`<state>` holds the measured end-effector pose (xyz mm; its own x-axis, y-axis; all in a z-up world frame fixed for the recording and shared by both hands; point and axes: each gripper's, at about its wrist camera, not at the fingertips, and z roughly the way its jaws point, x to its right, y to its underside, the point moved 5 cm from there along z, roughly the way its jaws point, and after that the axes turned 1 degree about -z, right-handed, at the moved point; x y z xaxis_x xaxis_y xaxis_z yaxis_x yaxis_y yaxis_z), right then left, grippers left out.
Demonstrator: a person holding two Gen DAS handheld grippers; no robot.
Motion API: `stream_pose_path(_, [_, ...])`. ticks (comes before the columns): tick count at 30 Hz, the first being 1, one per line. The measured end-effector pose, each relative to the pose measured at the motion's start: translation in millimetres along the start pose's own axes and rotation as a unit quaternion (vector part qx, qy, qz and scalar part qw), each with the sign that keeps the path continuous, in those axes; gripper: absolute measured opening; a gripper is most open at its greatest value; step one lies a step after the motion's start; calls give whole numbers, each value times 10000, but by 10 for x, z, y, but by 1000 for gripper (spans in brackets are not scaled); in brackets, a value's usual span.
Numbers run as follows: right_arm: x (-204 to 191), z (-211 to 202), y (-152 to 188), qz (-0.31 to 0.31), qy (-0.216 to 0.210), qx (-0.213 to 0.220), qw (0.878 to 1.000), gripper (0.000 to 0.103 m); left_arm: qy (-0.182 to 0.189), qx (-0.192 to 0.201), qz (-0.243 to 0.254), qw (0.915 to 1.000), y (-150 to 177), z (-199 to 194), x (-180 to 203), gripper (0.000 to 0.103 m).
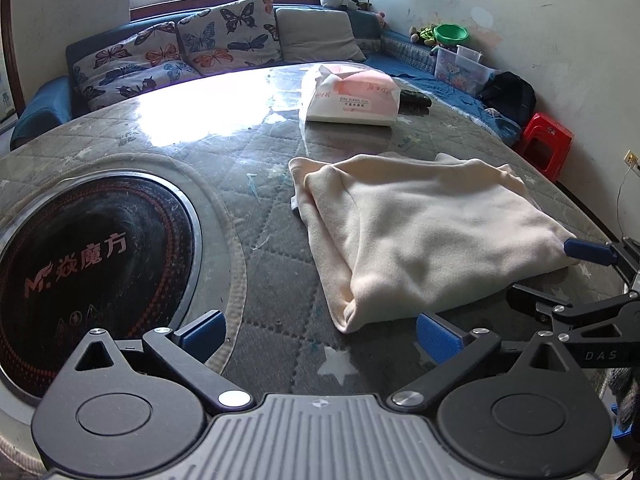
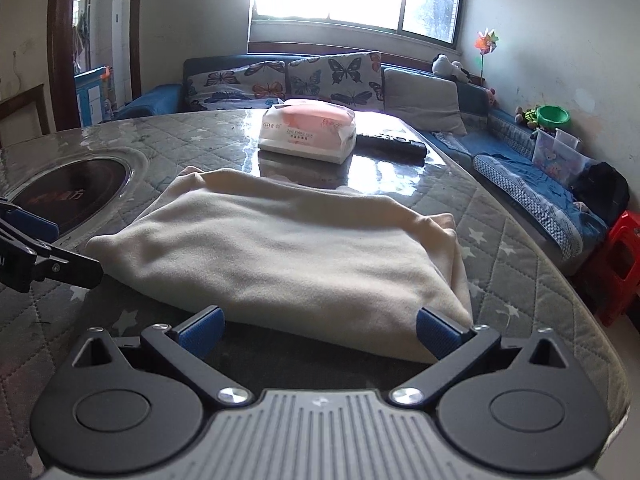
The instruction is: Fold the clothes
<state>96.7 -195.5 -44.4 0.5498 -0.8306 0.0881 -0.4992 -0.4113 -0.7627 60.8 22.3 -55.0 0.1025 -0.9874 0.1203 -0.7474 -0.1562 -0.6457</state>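
A cream garment (image 1: 424, 236) lies folded into a thick rectangle on the round quilted table (image 1: 256, 264); it also shows in the right wrist view (image 2: 288, 248). My left gripper (image 1: 320, 336) is open and empty, just short of the garment's near left corner. My right gripper (image 2: 318, 332) is open and empty at the garment's near edge. The right gripper's fingers (image 1: 588, 252) reach in from the right in the left wrist view, at the garment's right edge. The left gripper's fingers (image 2: 36, 228) show at the left edge of the right wrist view.
A round black induction cooktop (image 1: 88, 264) is set into the table at the left. A pink and white tissue pack (image 1: 352, 96) and a black remote (image 2: 390, 142) lie at the far side. A sofa with butterfly cushions (image 1: 176, 52) and a red stool (image 1: 544, 144) stand beyond.
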Motion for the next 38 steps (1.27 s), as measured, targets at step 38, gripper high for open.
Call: stream_pose_path(38, [34, -85, 250, 564, 39, -283, 9980, 103, -198, -45, 213, 9996, 164, -63, 142, 103])
